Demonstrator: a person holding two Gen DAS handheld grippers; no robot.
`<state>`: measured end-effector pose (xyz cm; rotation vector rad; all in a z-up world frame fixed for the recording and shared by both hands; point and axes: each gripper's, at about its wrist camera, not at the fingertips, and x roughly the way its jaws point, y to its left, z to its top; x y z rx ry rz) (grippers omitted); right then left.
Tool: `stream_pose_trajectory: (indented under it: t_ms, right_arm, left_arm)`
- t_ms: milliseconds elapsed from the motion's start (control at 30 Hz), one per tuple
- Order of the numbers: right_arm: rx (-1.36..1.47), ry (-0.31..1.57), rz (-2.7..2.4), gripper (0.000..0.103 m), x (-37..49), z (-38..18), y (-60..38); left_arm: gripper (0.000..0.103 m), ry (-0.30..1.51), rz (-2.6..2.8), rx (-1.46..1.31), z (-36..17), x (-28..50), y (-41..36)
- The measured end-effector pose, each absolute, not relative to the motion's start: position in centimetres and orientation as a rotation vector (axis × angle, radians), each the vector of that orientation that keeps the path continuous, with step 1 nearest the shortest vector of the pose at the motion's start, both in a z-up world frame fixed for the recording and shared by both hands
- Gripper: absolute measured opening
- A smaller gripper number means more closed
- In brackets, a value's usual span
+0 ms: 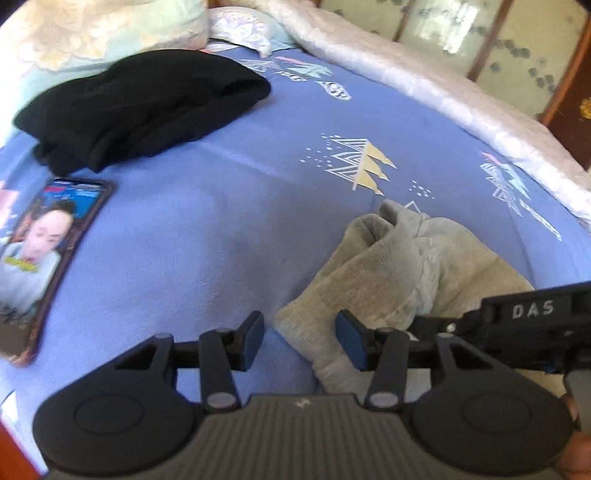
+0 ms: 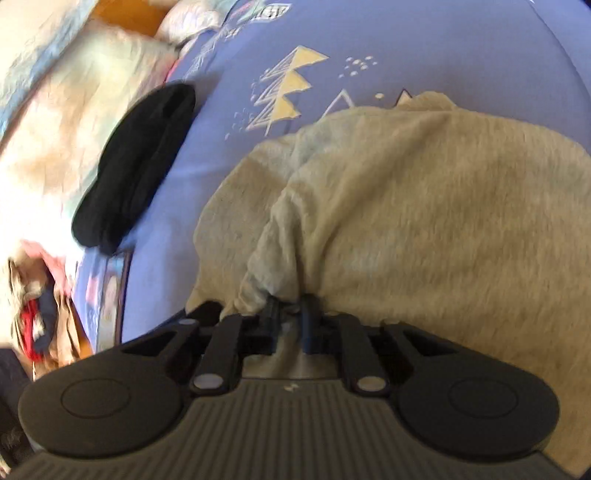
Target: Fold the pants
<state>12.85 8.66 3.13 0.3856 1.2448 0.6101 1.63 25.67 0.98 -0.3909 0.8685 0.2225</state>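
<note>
Grey fleece pants (image 1: 391,266) lie bunched on the blue bed sheet (image 1: 207,221). My left gripper (image 1: 300,341) is open just above the sheet, its blue pads (image 1: 255,341) either side of a corner of the pants. My right gripper (image 2: 290,314) is shut on a gathered fold of the grey pants (image 2: 424,206), which fill the right wrist view. The right gripper's body (image 1: 532,325) shows in the left wrist view at the right edge, close to my left gripper.
A folded black garment (image 1: 147,107) lies at the back left, also in the right wrist view (image 2: 136,166). A phone (image 1: 48,258) with a lit screen lies left. Pillows (image 1: 103,29) and a white quilt (image 1: 424,77) line the back of the bed.
</note>
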Motion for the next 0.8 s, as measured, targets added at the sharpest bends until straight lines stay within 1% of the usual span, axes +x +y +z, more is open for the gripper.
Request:
stream_pose_trajectory:
  t_ms: [33, 67, 167, 267, 300, 367, 467, 633, 800]
  right_arm:
    - [0.394, 1.24, 0.627, 0.016, 12.8, 3.8, 8.3]
    - [0.404, 1.22, 0.645, 0.018, 12.6, 4.6, 7.5]
    - [0.404, 1.12, 0.687, 0.02, 10.8, 7.6, 3.4]
    - [0.404, 1.047, 0.668, 0.023, 7.8, 9.3, -3.1]
    - [0.413, 1.024, 0.649, 0.023, 6.6, 9.4, -5.7]
    - [0.447, 0.984, 0.599, 0.027, 4.4, 9.5, -11.4]
    - [0.547, 0.943, 0.489, 0.028, 1.0, 8.7, -19.8]
    - [0.767, 0.798, 0.234, 0.029, -6.3, 7.2, -33.3]
    - [0.954, 0.652, -0.003, 0.03, -12.6, 4.7, -43.1]
  left_arm:
    - [0.043, 0.864, 0.227, -0.397, 1.8, 1.0, 25.5]
    - [0.043, 0.847, 0.229, -0.394, 2.7, 0.3, 25.4]
    - [0.045, 0.763, 0.233, -0.358, 5.9, -1.8, 24.5]
    - [0.046, 0.704, 0.187, -0.288, 8.9, -2.2, 21.4]
    - [0.046, 0.698, 0.154, -0.272, 9.3, -2.0, 20.0]
    - [0.047, 0.705, 0.076, -0.247, 9.9, -2.0, 17.1]
    - [0.048, 0.753, -0.044, -0.199, 9.9, -0.9, 11.7]
    - [0.049, 0.843, -0.19, -0.074, 8.6, 0.4, 2.7]
    - [0.049, 0.885, -0.293, 0.072, 7.2, 0.1, -6.2]
